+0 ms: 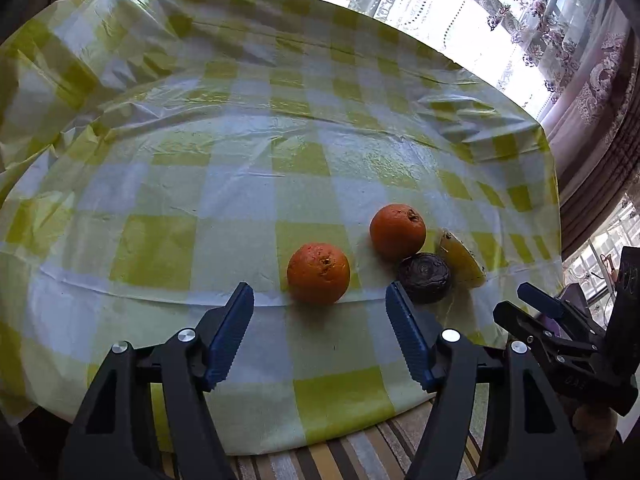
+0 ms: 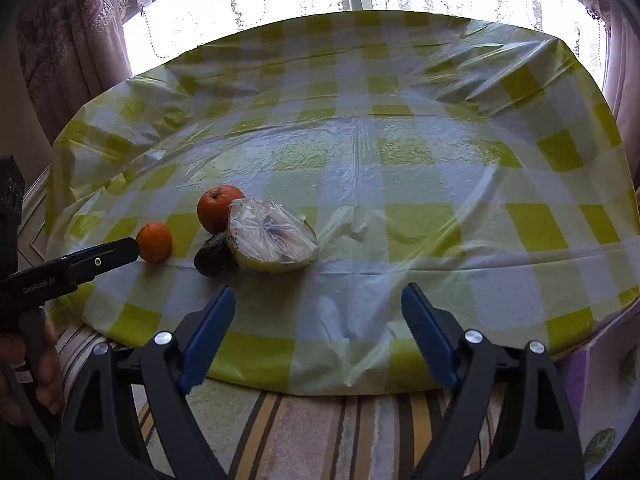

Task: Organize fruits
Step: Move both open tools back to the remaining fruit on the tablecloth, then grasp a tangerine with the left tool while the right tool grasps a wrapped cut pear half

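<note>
Left tongs (image 1: 320, 316) spread before orange (image 1: 318, 273), right tongs (image 2: 318, 316) spread

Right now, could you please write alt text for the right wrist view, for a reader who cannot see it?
Four fruits sit close together on a yellow checked tablecloth: two oranges, a dark wrinkled fruit and a plastic-wrapped cut half fruit. The open right gripper is in the foreground, and the left gripper reaches in beside the nearer orange.

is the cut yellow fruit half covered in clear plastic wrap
Yes, the right wrist view shows crinkled clear film stretched over the cut yellow fruit half's flat face.
</note>
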The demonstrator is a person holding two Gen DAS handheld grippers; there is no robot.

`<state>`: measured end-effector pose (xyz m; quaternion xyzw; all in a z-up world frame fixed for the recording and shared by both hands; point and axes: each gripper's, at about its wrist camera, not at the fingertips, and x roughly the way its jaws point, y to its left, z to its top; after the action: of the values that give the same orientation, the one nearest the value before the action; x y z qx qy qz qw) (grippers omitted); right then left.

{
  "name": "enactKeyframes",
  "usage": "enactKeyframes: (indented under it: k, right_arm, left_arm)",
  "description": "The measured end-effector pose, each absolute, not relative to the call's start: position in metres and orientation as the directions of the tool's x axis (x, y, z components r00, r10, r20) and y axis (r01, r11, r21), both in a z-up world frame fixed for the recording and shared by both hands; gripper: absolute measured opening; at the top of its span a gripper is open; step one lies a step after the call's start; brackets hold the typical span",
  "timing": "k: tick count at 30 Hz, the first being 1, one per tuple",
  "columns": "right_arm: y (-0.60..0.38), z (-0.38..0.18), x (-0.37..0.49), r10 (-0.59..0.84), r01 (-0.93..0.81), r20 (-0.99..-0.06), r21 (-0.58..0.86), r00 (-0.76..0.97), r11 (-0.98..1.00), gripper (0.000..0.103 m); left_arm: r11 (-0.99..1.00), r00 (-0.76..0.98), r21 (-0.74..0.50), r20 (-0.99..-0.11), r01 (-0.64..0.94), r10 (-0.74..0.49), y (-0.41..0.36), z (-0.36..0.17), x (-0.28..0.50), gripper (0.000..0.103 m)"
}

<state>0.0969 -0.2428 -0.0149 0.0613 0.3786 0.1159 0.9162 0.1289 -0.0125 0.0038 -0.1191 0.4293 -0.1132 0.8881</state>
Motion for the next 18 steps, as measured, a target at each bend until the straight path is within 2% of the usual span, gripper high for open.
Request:
enactKeyframes:
  k: [8,12,16,18]
  right_arm:
    - [-0.232,-0.009,0.118,0.323,-0.200,-0.651,0.258,0.686,0.945,0.085]
    - [-0.228,-0.010,0.129,0.341,-0.200,-0.654,0.282,0.675,0.938,0.085]
    - [-0.228,-0.012,0.137,0.356,-0.189,-0.655,0.313,0.667,0.931,0.085]
    - [-0.228,-0.014,0.142,0.361,-0.183,-0.658,0.326,0.661,0.928,0.085]
  left_arm:
    - [0.942,0.586,-0.317,-0.745,0.111,-0.320,-0.018,-0.004,0.143,0.059]
    - [0.941,0.570,-0.319,-0.756,0.108,-0.322,-0.019,-0.009,0.148,0.050]
    - [0.943,0.572,-0.314,-0.756,0.110,-0.318,-0.020,-0.009,0.150,0.047]
    - [0.948,0.574,-0.298,-0.760,0.109,-0.305,-0.022,-0.009,0.151,0.041]
